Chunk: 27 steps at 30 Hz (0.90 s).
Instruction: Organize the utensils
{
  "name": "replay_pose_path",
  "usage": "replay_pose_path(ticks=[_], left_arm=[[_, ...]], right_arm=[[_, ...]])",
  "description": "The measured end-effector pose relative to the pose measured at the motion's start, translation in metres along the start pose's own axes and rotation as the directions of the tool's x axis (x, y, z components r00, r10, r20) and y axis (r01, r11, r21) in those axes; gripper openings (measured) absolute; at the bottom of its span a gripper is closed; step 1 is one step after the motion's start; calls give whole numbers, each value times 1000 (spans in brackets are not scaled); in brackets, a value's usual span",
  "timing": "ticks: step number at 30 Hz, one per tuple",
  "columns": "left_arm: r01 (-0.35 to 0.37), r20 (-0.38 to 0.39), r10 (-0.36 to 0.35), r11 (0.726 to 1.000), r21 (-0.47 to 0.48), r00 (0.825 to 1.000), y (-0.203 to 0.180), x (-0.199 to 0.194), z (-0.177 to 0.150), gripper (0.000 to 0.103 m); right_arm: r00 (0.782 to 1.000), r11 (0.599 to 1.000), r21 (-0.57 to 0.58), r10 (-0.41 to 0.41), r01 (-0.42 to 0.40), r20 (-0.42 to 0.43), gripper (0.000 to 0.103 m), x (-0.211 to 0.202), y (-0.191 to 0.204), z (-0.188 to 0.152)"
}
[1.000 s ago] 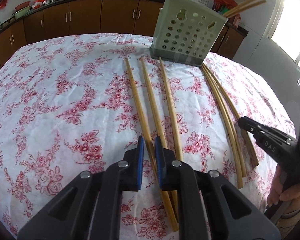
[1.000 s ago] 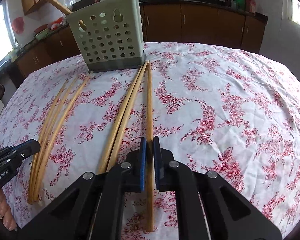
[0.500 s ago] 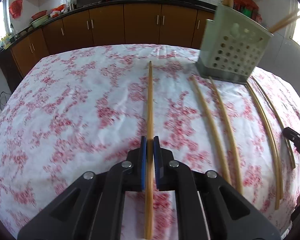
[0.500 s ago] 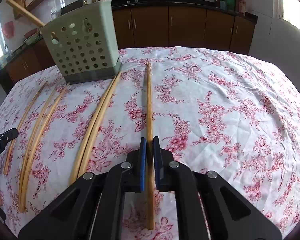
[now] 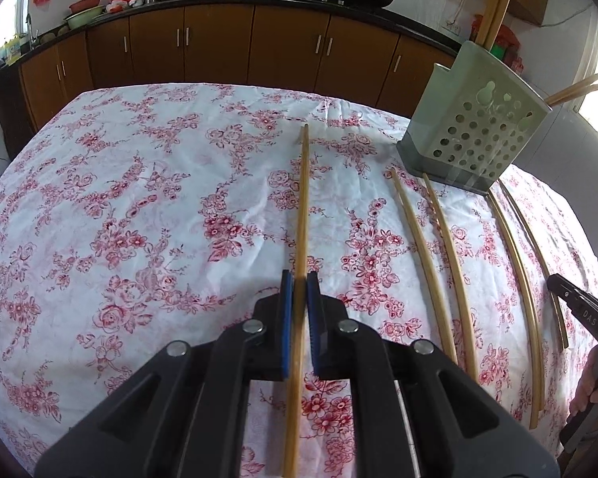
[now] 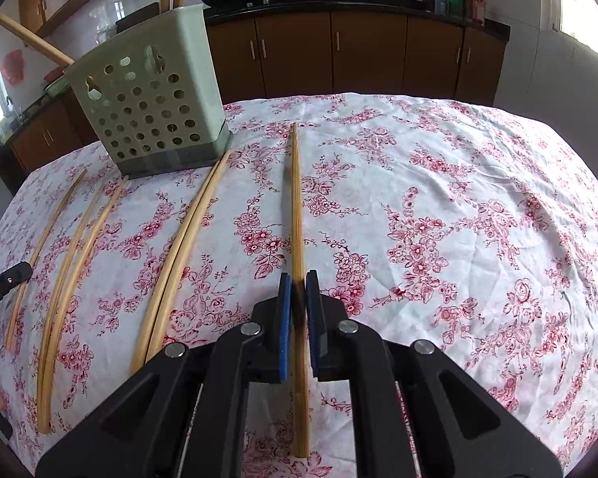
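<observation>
Tablecloth (image 5: 139, 215) in white with red flowers is covering the table, and the pale green holder (image 5: 474, 135) with round holes is standing on it toward the far side, serving here as the landmark.

Farthest to the left of the holder, the left gripper (image 5: 299, 302) is pinching a bamboo chopstick (image 5: 303, 207) between its blue pads (image 5: 285, 318); the jaws are standing almost closed, with only the stick's width between them. That chopstick is pointing away toward the far edge of the table, well to the left of the holder, and is looking lifted clear of the cloth.

Closer to the holder, two loose chopsticks (image 5: 430, 263) are lying side by side on the cloth, their far tips just in front of the holder's left corner. Two more (image 5: 518, 271) are lying with far ends at the holder's front right corner, curving toward the near edge.

Several chopsticks (image 5: 498, 4) are already standing inside the holder, sticking up above its rim, with others leaning out to its right.

To the right of the holder, the right gripper (image 6: 299, 302) is clamping another chopstick (image 6: 296, 207), jaws nearly shut on it, the stick pointing toward the far edge. Whether its far tip is touching the cloth cannot be told. A hand (image 5: 596, 390) is wrapping that gripper's handle.
</observation>
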<state>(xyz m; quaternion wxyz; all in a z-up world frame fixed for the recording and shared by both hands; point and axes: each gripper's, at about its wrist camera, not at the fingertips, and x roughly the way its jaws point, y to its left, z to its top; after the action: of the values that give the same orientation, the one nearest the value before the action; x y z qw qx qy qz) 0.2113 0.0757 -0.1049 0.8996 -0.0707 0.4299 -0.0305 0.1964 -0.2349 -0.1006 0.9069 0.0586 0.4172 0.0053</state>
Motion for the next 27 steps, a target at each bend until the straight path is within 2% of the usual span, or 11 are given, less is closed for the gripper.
replay_pose_path(ticks=[27], left_arm=[[2, 1, -2, 1000, -2, 1000, 0, 0, 0, 10]], right_arm=[[1000, 1000, 7, 7, -7, 0, 9, 0, 0, 0]])
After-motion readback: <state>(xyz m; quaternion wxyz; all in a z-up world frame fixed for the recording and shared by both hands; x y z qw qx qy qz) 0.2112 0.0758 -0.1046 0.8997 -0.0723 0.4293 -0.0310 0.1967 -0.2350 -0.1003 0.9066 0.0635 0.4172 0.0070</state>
